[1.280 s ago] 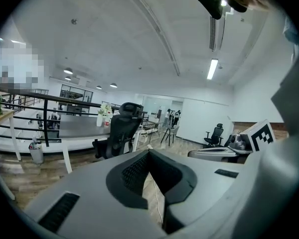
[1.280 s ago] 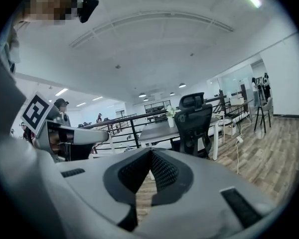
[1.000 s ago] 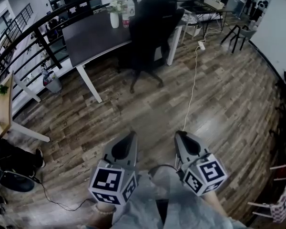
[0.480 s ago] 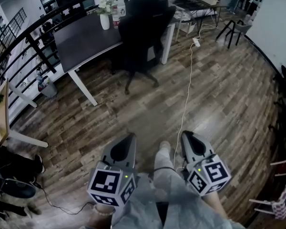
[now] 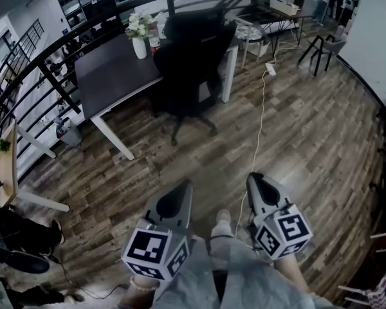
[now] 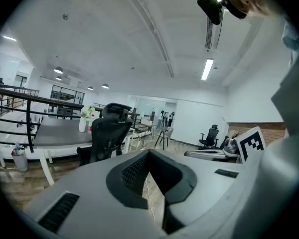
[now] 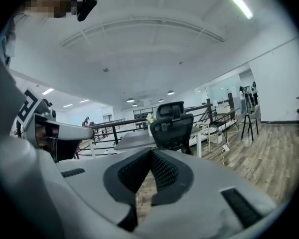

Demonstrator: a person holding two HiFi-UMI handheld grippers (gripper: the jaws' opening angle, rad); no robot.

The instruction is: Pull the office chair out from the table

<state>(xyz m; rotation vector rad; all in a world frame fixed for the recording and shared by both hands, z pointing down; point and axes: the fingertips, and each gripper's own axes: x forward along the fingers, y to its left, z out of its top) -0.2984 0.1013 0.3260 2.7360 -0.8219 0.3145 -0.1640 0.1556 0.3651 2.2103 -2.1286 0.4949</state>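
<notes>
Snaking cable (image 5: 262,108) by chair (image 5: 190,60); left hand-held gripper (image 5: 184,185) closed, right hand-held gripper (image 5: 253,177) closed.

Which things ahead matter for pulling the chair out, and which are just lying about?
Job: office chair, dark table, left tongs and right tongs, both shut and empty.
Lying about: flower vase, bottle, white floor cable.

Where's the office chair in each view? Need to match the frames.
Head view: office chair at top centre, pushed in at the dark table.
Left gripper view: office chair left of centre, at mid height.
Right gripper view: office chair just right of centre, at mid height.
Shared landmark: the white vase of flowers on the table, just left of the chair in all three.
</notes>
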